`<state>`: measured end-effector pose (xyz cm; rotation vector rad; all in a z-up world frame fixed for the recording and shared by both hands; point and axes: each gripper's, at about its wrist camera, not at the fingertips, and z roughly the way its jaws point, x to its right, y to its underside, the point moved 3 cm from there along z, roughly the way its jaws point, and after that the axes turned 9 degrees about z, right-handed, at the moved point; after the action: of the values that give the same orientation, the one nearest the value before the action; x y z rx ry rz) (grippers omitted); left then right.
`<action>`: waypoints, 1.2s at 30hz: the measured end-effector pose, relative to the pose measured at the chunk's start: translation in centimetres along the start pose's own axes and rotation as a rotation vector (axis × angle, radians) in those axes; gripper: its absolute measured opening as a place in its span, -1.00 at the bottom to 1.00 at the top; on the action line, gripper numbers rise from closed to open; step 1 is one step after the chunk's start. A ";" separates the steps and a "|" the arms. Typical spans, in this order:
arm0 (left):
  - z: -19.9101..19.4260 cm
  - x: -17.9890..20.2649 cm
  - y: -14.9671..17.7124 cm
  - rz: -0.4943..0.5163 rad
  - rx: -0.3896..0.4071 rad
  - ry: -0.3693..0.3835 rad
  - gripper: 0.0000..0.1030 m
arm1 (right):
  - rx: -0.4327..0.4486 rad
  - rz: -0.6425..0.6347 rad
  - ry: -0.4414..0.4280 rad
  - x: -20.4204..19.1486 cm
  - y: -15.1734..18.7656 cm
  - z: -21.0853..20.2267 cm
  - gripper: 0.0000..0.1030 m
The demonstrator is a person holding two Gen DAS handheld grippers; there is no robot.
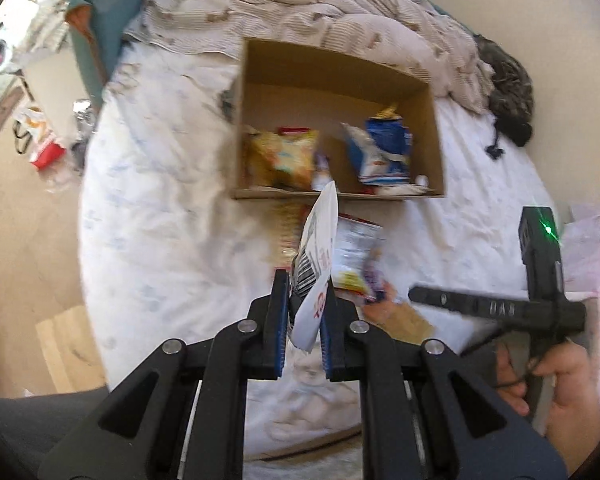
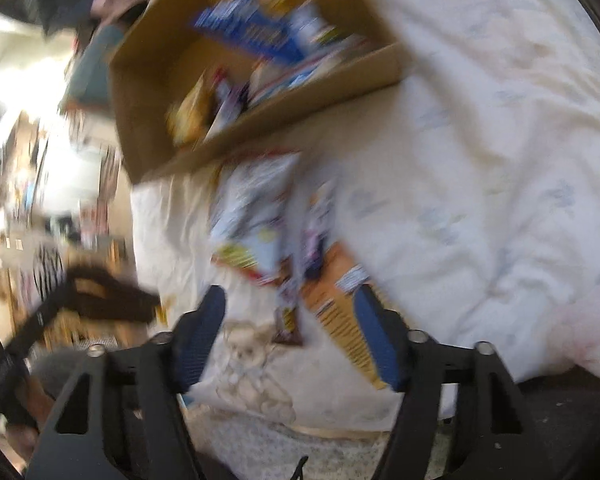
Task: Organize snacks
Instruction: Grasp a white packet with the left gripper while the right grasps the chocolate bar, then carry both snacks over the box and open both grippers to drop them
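My left gripper (image 1: 305,292) is shut on a white snack packet (image 1: 318,256) with a barcode and red print, held upright above the bed in front of the cardboard box (image 1: 340,60). The box holds a yellow chip bag (image 1: 282,156) and a blue-and-white bag (image 1: 386,148). More snack packets (image 1: 358,256) lie on the sheet in front of the box. In the blurred right wrist view, my right gripper (image 2: 290,300) is open above loose packets (image 2: 256,208) and an orange packet (image 2: 340,312) near the box (image 2: 260,136). The right gripper also shows in the left wrist view (image 1: 496,306).
The box stands on a white bed sheet (image 1: 160,220) with a rumpled striped blanket (image 1: 300,12) behind it. A dark garment (image 1: 508,92) lies at the right. A red-and-white bag (image 1: 40,140) and a wooden board (image 1: 70,352) are on the floor at the left.
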<state>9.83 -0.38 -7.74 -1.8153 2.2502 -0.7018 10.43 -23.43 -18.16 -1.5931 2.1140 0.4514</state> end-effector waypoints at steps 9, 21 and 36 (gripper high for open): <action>1.5 -2.6 0.8 -0.085 -0.008 -0.046 -0.80 | -0.138 -0.202 0.250 -3.7 1.8 7.6 -0.22; 1.2 -2.1 0.4 -0.063 0.014 -0.067 -0.79 | -0.218 -0.278 0.198 -4.5 4.2 8.8 -0.62; 0.5 -1.5 0.3 -0.034 0.082 -0.085 -0.79 | 0.056 -0.326 -0.150 -8.2 3.7 -1.4 -0.62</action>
<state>10.16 0.94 -8.54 -1.8139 2.1101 -0.6985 8.57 -16.50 -12.65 -1.7703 1.7015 0.3831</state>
